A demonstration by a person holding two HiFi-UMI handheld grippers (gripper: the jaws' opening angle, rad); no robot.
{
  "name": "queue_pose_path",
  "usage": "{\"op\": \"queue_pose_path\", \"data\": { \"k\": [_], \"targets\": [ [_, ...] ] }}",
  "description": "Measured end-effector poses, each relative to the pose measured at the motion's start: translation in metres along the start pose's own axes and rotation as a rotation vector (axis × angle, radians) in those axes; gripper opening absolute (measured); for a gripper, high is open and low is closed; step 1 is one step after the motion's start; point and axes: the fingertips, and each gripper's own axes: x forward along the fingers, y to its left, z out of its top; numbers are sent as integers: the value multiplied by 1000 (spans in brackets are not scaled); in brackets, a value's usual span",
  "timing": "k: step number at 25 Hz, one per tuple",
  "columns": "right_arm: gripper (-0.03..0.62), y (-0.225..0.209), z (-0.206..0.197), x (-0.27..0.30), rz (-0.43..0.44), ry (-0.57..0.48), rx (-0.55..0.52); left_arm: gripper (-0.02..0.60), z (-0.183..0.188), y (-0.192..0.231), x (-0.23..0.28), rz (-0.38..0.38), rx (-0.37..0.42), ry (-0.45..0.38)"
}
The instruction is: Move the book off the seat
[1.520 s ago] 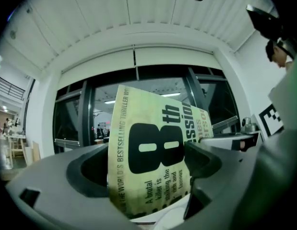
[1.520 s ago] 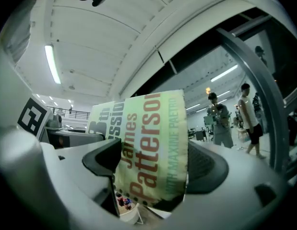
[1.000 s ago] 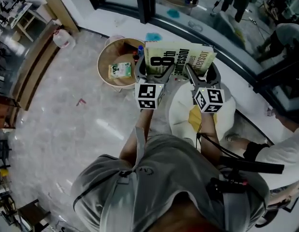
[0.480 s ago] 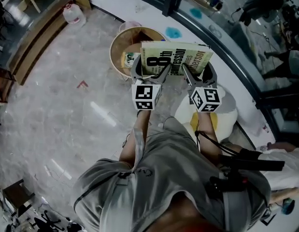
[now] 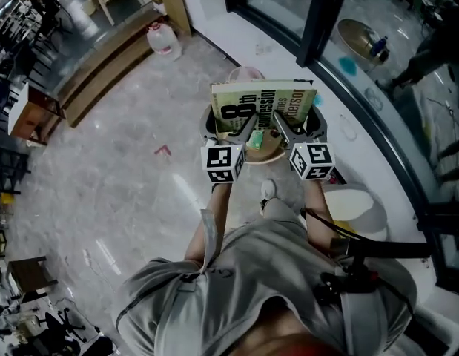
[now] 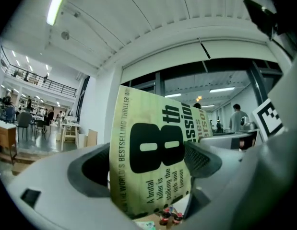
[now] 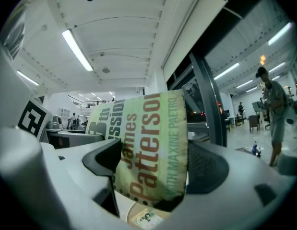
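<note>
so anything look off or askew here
Nothing much. The book sits about level, clamped by the left gripper and the right gripper above the basket. The only stray thing is a small red scrap on the floor to the left.

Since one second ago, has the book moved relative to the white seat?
Yes. The book has gone left off the white seat and now hangs over the round basket.
</note>
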Motion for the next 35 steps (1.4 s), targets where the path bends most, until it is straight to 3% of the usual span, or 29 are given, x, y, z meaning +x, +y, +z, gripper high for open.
{"op": "queue_pose_path", "data": {
  "k": [3, 9, 16, 30, 35],
  "targets": [
    [390, -16, 17, 54, 50, -36, 24, 466, 23, 24, 43, 40, 44, -7],
    [390, -38, 19, 118, 113, -61, 74, 466, 32, 51, 93, 110, 95, 8],
    [390, -57, 16, 169, 114, -17, 58, 466, 20, 76, 141, 113, 41, 34],
    [390, -5, 33, 251, -69, -11, -48, 466, 33, 182, 187, -75, -33, -31],
    [390, -2, 27, 258, -159, -2, -71, 468, 23, 194, 203, -163, -54, -19]
  ]
}}
